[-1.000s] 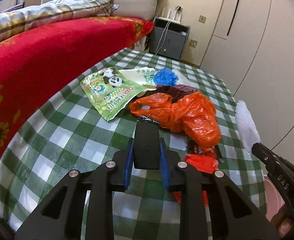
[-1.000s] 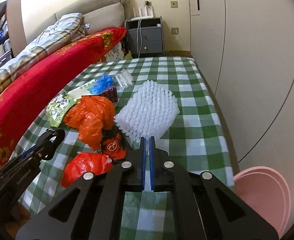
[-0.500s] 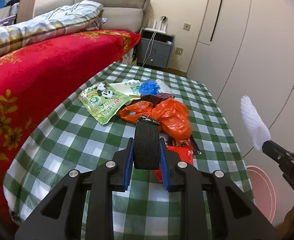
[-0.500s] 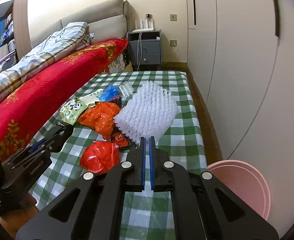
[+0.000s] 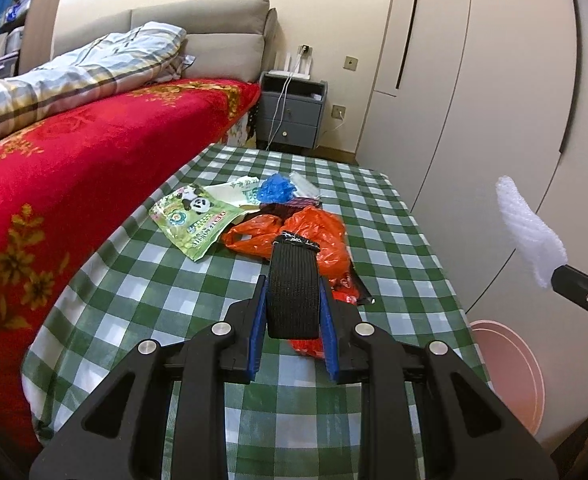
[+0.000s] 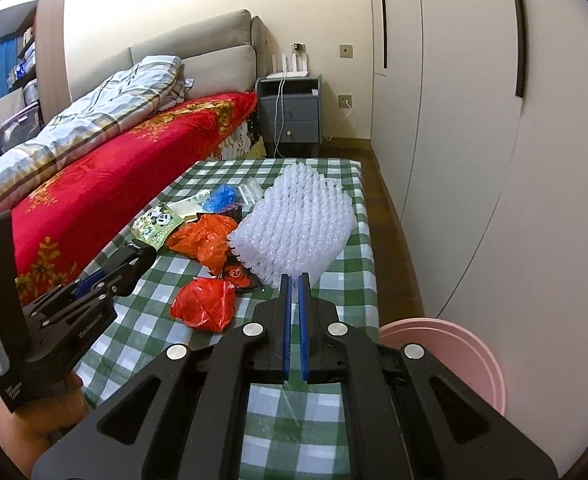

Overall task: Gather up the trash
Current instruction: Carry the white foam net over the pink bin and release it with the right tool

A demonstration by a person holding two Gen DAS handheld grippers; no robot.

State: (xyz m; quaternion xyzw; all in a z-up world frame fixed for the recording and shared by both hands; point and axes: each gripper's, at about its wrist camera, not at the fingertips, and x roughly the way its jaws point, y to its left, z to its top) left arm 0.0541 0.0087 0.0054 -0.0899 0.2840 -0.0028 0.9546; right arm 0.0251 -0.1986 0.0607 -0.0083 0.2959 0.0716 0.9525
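Note:
My left gripper is shut on a black woven strap and holds it above the green checked table. My right gripper is shut on a white foam net sheet, held up in the air; the sheet also shows in the left wrist view. On the table lie an orange plastic bag, a red wrapper, a green panda packet and a blue crumpled piece. A pink bin stands on the floor right of the table.
A bed with a red blanket runs along the table's left side. A grey nightstand stands at the far wall. White wardrobe doors line the right side.
Both grippers have pulled back and risen from the table with their loads. The trash pile now looks farther away and the pink bin has come more into view.

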